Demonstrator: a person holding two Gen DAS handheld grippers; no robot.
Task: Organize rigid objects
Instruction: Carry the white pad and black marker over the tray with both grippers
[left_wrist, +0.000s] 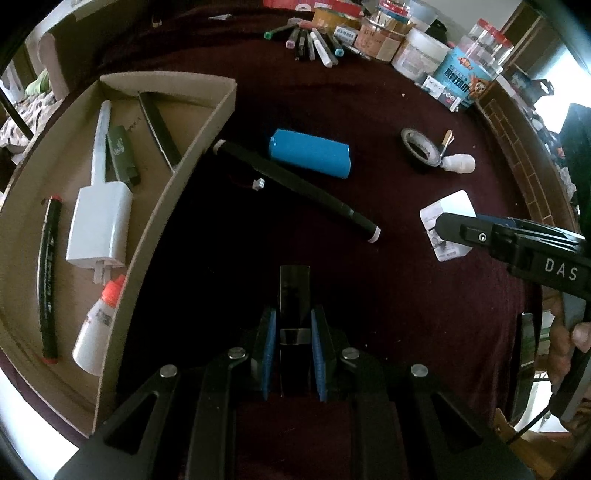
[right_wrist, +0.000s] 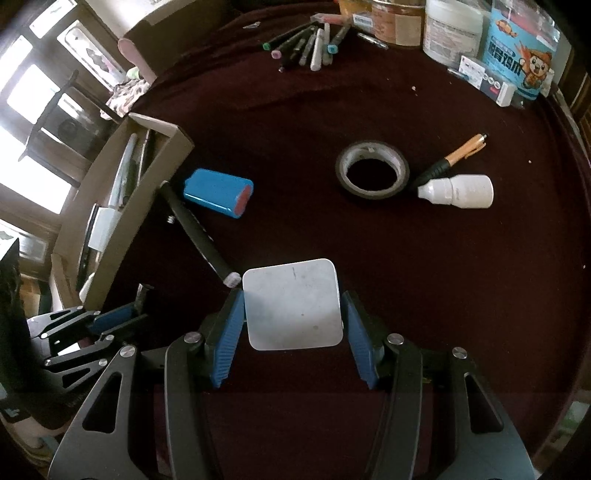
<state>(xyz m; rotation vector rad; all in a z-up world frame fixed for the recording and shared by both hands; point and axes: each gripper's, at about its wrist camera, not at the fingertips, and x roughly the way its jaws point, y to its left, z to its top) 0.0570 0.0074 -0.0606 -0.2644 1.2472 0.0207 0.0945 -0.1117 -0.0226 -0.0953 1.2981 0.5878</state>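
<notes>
With the left gripper (left_wrist: 293, 354) clamped on a black clip (left_wrist: 293, 291) and the right gripper (right_wrist: 291, 334) pinching a white square (right_wrist: 293, 304), each should go level into the box (left_wrist: 162, 206) at ten o'clock.

I hold a flat white square card (right_wrist: 293, 304) level between my right pads, a slim black clip (left_wrist: 294, 295) in my left.

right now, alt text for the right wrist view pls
The right gripper holds a flat white square box above a dark red tablecloth. Beyond it lie a tape roll, a white bottle and a blue battery pack.
</notes>
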